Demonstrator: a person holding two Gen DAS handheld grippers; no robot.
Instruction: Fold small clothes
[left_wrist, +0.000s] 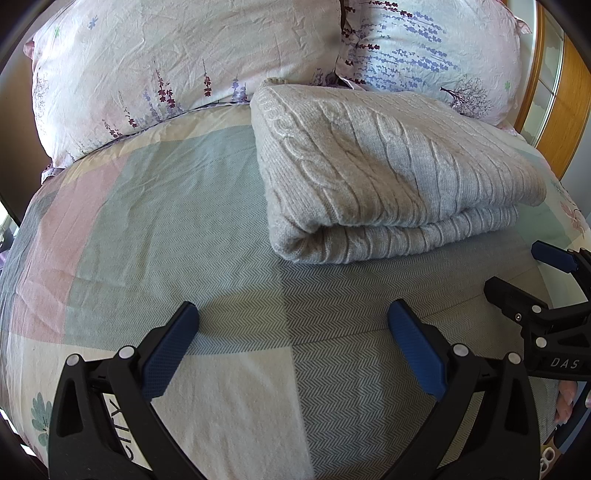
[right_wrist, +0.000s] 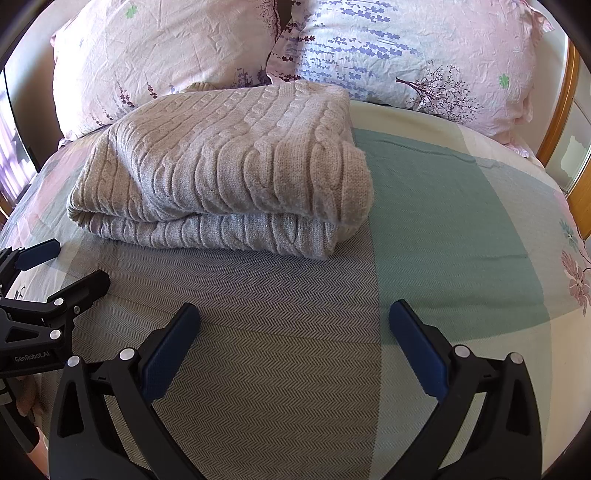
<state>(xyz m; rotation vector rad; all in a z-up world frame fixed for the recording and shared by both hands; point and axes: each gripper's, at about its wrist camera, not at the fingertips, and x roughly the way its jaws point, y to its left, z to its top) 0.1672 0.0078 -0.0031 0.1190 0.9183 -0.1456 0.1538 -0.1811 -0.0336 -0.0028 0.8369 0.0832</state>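
Note:
A beige cable-knit sweater (left_wrist: 380, 173) lies folded in a thick rectangle on the patchwork bed cover, its rolled fold edge facing me; it also shows in the right wrist view (right_wrist: 225, 173). My left gripper (left_wrist: 293, 317) is open and empty, hovering over the cover a short way in front of the sweater's left corner. My right gripper (right_wrist: 293, 317) is open and empty, in front of the sweater's right corner. Each gripper shows at the edge of the other's view, the right one (left_wrist: 524, 273) and the left one (right_wrist: 70, 266), both open.
Two floral pillows (left_wrist: 177, 70) (right_wrist: 417, 55) lean at the head of the bed just behind the sweater. The patchwork bed cover (left_wrist: 147, 229) spreads flat all around. A wooden bed frame (right_wrist: 561, 110) curves along the right edge.

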